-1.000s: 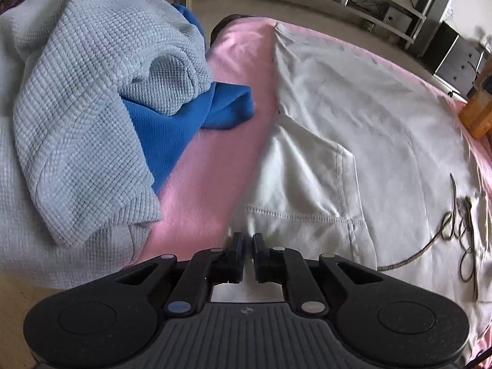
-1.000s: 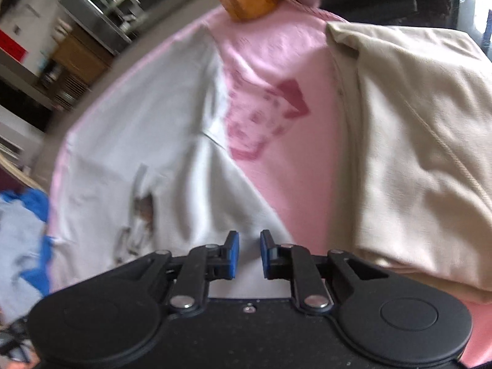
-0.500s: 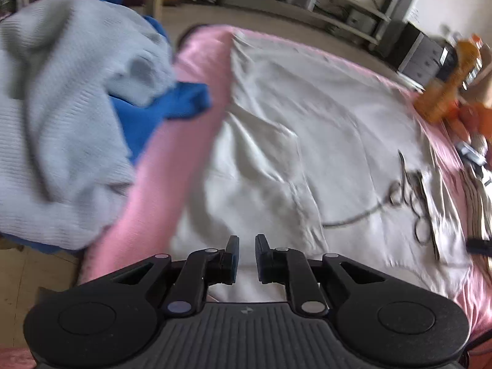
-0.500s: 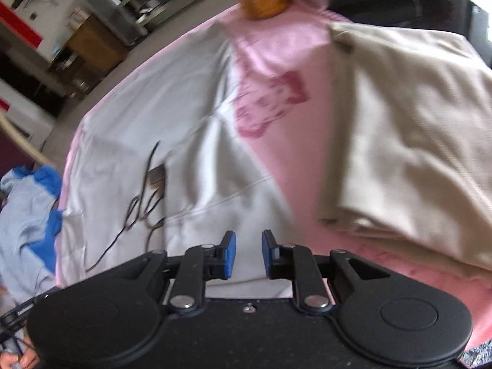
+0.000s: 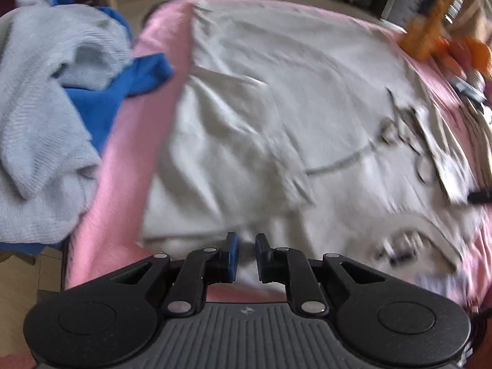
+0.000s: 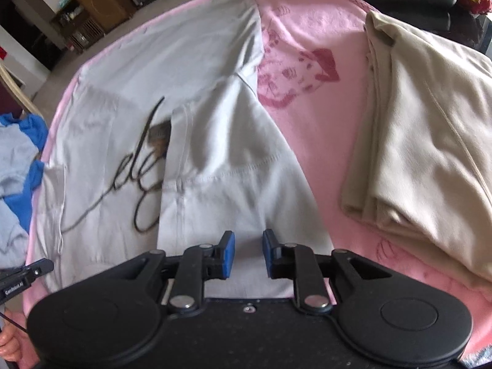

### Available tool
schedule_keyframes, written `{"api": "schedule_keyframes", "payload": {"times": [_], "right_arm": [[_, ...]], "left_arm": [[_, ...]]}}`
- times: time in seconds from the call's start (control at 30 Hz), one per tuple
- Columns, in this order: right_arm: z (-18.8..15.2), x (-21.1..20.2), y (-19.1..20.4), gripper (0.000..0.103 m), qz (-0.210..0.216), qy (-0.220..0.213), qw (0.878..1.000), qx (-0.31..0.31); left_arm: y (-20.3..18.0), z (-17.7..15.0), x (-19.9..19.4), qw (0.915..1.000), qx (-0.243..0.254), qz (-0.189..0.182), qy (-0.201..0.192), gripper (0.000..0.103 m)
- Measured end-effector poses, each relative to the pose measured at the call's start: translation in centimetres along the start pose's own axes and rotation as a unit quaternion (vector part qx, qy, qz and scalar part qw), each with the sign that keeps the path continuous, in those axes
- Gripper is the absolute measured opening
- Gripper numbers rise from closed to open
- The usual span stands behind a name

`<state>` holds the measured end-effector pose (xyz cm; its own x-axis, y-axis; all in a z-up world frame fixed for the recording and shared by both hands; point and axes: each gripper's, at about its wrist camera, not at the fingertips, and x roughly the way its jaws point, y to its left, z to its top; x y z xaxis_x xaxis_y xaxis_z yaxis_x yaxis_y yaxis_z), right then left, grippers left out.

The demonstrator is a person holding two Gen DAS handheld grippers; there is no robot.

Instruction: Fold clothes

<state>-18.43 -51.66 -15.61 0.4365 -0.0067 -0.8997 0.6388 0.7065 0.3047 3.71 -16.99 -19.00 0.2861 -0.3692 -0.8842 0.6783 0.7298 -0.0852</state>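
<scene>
A pale grey cotton T-shirt with dark cursive lettering (image 6: 172,141) lies spread flat on the pink terry cloth (image 6: 319,129) covering the tabletop, its long axis running away from both cameras, one sleeve folded inward; the left gripper (image 5: 245,256) hovers over its near hem, jaws narrowly apart and empty; the right gripper (image 6: 248,253) has jaws opening, nothing between them; a folded beige garment (image 6: 430,141) lies to the right; a waffle-knit grey-and-blue heap (image 5: 52,117) lies left.

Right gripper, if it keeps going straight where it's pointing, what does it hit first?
Most likely the white shirt: the right gripper, jaws opening and empty, points down at its folded-over sleeve on the pink cloth.
</scene>
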Motion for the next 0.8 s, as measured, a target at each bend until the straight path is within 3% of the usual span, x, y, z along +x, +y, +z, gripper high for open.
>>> {"api": "schedule_keyframes", "payload": {"times": [0.17, 0.3, 0.4, 0.43, 0.6, 0.7, 0.8], "right_arm": [[0.4, -3.6, -0.6, 0.023, 0.042, -0.084, 0.995, 0.017], [2.6, -7.0, 0.4, 0.026, 0.079, -0.143, 0.986, 0.031], [5.3, -9.6, 2.3, 0.044, 0.093, -0.185, 0.978, 0.023], [6.3, -10.3, 2.9, 0.046, 0.095, -0.197, 0.976, 0.019], [12.3, -11.2, 5.5, 0.047, 0.084, -0.229, 0.970, -0.002], [16.5, -9.9, 6.4, 0.046, 0.063, -0.245, 0.967, -0.017], [20.6, -7.2, 6.3, 0.039, 0.046, -0.251, 0.967, -0.022]], "left_arm": [[1.3, 2.5, -2.9, 0.9983, -0.021, 0.009, -0.054, 0.017], [2.9, 6.8, -6.0, 0.9927, -0.043, 0.018, -0.111, 0.035], [3.7, 10.3, -7.8, 0.9883, -0.051, 0.033, -0.140, 0.036], [3.9, 11.4, -8.1, 0.9874, -0.055, 0.038, -0.144, 0.036], [5.4, 17.4, -6.6, 0.9847, -0.068, 0.052, -0.152, 0.032], [6.6, 20.7, -4.3, 0.9848, -0.076, 0.058, -0.145, 0.024], [7.8, 24.1, -0.8, 0.9841, -0.101, 0.061, -0.133, 0.021]]}}
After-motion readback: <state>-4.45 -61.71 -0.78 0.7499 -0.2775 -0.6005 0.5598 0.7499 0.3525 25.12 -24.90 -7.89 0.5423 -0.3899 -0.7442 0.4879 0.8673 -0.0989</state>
